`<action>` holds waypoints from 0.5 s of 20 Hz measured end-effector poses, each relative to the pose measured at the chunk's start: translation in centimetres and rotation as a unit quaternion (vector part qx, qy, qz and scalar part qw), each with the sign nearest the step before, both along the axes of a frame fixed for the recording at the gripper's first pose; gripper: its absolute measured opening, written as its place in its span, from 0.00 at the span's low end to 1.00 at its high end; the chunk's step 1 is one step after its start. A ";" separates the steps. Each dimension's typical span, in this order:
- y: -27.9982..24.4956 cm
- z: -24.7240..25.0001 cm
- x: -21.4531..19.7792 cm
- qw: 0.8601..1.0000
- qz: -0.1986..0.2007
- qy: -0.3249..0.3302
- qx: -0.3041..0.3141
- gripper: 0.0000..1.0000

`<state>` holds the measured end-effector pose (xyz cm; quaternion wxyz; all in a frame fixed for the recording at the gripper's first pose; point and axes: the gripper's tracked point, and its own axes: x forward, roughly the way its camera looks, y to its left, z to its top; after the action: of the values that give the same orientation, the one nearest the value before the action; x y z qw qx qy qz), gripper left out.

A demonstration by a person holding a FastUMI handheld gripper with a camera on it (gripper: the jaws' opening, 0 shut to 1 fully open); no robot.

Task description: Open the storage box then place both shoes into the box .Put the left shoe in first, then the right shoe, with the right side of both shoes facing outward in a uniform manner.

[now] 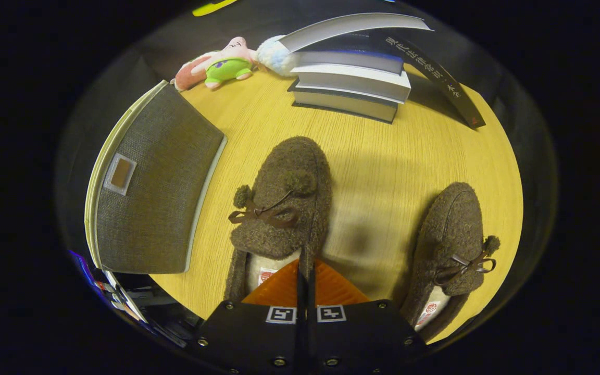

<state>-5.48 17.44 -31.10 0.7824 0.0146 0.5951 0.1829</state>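
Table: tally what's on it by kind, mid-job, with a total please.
Shoes: 2, one pinched at its side wall by the gripper, one apart to its right
Storage box: 1, with its lid closed
Books: 4, three stacked, one open on top
Plush toy: 1
Total: 8

Light's warm and pretty bright on my table (383, 172), coming from above, so the shoes throw soft shadows on the wood. Fisheye bends everything hard near the rim, edges go dim and a bit smeary. Centre's sharp, no real glare.
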 end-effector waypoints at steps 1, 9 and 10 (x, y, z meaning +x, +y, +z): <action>0.3 0.5 0.0 1.000 -0.015 0.008 0.022 0.00; -0.1 7.1 1.0 0.995 -0.044 -0.005 0.089 0.00; 0.2 8.0 1.1 0.994 -0.047 -0.007 0.096 0.00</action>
<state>-4.43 17.62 -23.15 0.7894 0.1163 0.5677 0.2025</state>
